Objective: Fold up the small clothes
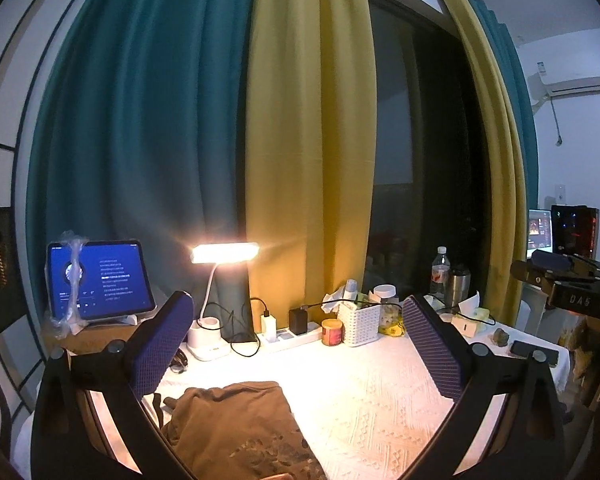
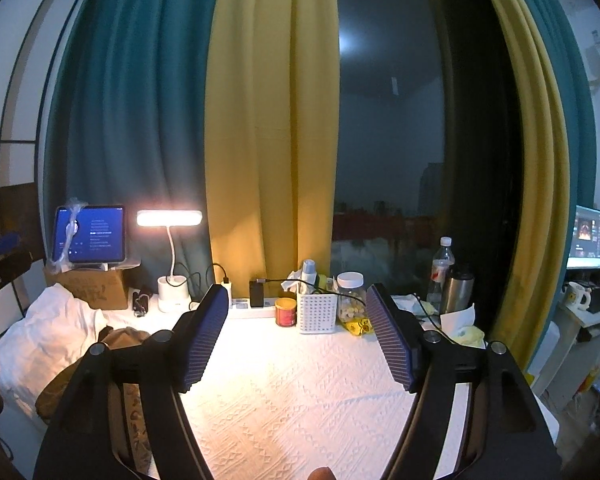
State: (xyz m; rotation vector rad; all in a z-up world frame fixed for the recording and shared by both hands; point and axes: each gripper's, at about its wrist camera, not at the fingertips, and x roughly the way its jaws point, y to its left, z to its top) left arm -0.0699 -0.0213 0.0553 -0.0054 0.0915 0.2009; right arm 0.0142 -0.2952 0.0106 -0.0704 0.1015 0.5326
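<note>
A brown garment (image 1: 236, 432) with a dark print lies on the white textured tablecloth (image 1: 360, 408), low between my left gripper's fingers and toward its left pad. My left gripper (image 1: 298, 344) is open and empty above the cloth. My right gripper (image 2: 294, 336) is open and empty over bare tablecloth (image 2: 292, 400). In the right wrist view the brown garment (image 2: 120, 340) lies to the left, partly hidden behind the left finger. The right gripper also shows at the right edge of the left wrist view (image 1: 568, 280).
Along the table's back stand a lit desk lamp (image 1: 224, 254), a power strip with chargers (image 1: 288, 334), a red can (image 1: 332, 332), a white basket (image 1: 358, 322), a jar, bottles (image 1: 440, 272) and tissues. A tablet (image 1: 100, 280) sits on a cardboard box at left. A phone (image 1: 534, 352) lies at right.
</note>
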